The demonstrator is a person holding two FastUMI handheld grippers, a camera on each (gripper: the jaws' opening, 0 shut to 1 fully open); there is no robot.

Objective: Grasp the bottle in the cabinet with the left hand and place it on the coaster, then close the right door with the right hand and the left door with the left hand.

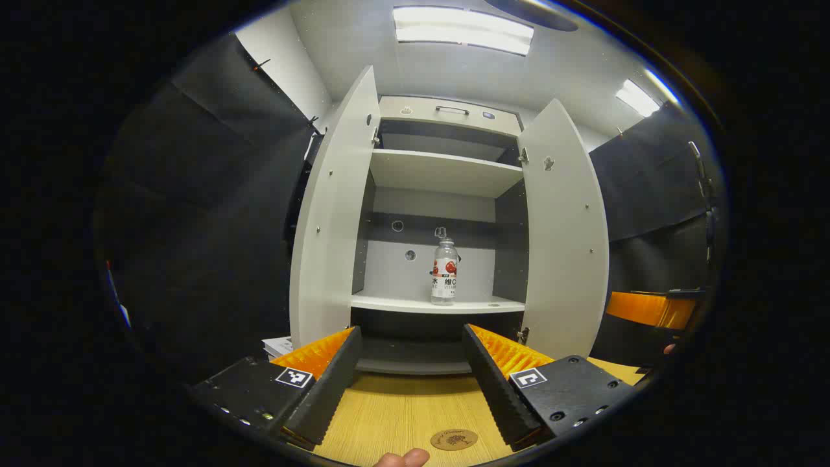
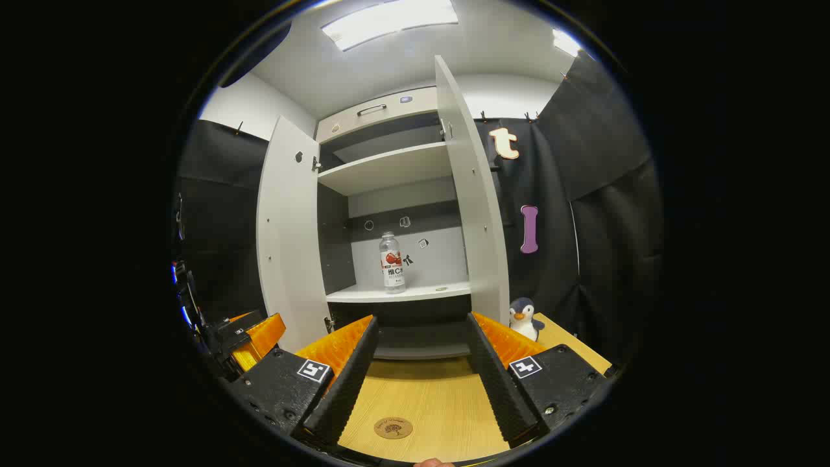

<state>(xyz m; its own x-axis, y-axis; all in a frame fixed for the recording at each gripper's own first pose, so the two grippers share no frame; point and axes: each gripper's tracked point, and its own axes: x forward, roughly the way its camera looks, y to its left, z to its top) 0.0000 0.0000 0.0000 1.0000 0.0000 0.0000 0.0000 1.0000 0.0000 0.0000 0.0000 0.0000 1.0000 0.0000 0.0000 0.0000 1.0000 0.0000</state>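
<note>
Bottle (image 1: 444, 271) upright on the middle shelf (image 1: 415, 303), right of centre, nothing touching it. Both doors wide open.

Left gripper view: left gripper (image 1: 410, 373) fingers spread apart, empty, aimed at the cabinet, bottle roughly on the centreline but well apart. Coaster (image 1: 454, 439) flat on the desk (image 1: 402, 408) under the fingers, near the front edge. Left door (image 1: 331, 220) and right door (image 1: 564, 227) swung out toward the camera. Right gripper (image 1: 652, 308) at the far right edge; its fingers' state I can't tell from here.

Right gripper view: right gripper (image 2: 420, 363) fingers apart, holding nothing, low over the desk (image 2: 428, 395). Bottle (image 2: 391, 263) stands left of centre on the shelf, near its front edge. Coaster (image 2: 393, 427) between the fingers' lines, on the desk. Toy penguin (image 2: 524, 319) on the desk just beside the right door's foot. Left gripper (image 2: 249, 337) at far left.

Handling guess: clear plastic, thin-walled, looks nearly empty, so light and tippy. Smooth label wrap, likely slippery; walls will dent under a hard squeeze. Take it at the labelled mid-body, fingers on opposite sides, moderate force. Avoid cap and neck.
</note>
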